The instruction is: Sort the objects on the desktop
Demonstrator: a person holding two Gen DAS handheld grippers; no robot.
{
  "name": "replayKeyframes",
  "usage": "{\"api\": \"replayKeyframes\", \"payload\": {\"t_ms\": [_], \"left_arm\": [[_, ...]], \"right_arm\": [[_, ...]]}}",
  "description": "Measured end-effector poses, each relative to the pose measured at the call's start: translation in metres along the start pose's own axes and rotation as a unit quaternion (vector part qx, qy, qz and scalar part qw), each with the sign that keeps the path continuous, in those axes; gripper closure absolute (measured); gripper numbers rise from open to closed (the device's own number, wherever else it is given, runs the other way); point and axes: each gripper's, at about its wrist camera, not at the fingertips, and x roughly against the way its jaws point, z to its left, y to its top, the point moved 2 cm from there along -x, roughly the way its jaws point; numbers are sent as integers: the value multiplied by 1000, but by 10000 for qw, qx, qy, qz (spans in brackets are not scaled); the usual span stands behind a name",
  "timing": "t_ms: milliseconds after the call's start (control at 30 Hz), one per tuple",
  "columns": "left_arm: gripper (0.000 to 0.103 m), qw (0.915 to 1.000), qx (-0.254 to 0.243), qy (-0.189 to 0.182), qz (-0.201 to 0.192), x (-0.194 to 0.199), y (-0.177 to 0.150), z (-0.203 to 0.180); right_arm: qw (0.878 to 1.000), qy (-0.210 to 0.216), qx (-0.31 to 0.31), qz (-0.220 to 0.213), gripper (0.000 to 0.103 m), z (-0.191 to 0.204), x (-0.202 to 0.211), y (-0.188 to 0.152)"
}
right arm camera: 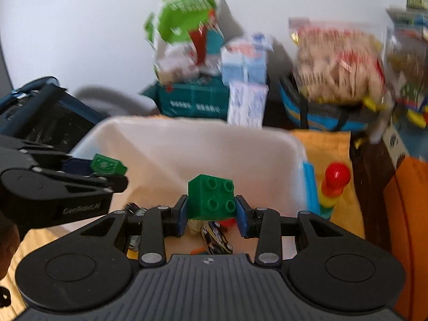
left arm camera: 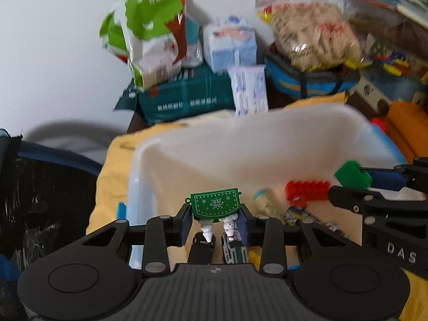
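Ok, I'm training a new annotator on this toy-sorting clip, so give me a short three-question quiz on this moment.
1. True or false: the right gripper holds a green building block with four studs.
2. What does the left gripper hold?
A. a red brick
B. a green piece with a snowflake pattern
C. a toy car
3. Fill in: both grippers are over a white ____ that already has toys in it, among them a red brick.

Key
1. True; its pads press on the block's two sides.
2. B; small white figures hang below it.
3. bin (a plastic tub standing on a yellow cloth).
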Motion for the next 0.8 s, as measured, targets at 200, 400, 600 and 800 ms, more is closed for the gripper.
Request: {"api": "replayKeyframes", "payload": {"t_ms": [200,400,600,800], "left_arm": [[39,9998,-64,176,-12,0,-3,1],[34,9988,100,225,-418,28,0,7],[31,9957,179,264,-867,66,-1,9],[31,9956,301,172,-868,85,-6,10]], "right_arm": [[9999,-149,21,72,43,-2,-4,-5],[9993,-353,13,-85,22,-5,13,-2],[9987,-475,91,-190,16,5,32,1],[9974,-663,131,-235,7,17,50,1]]}}
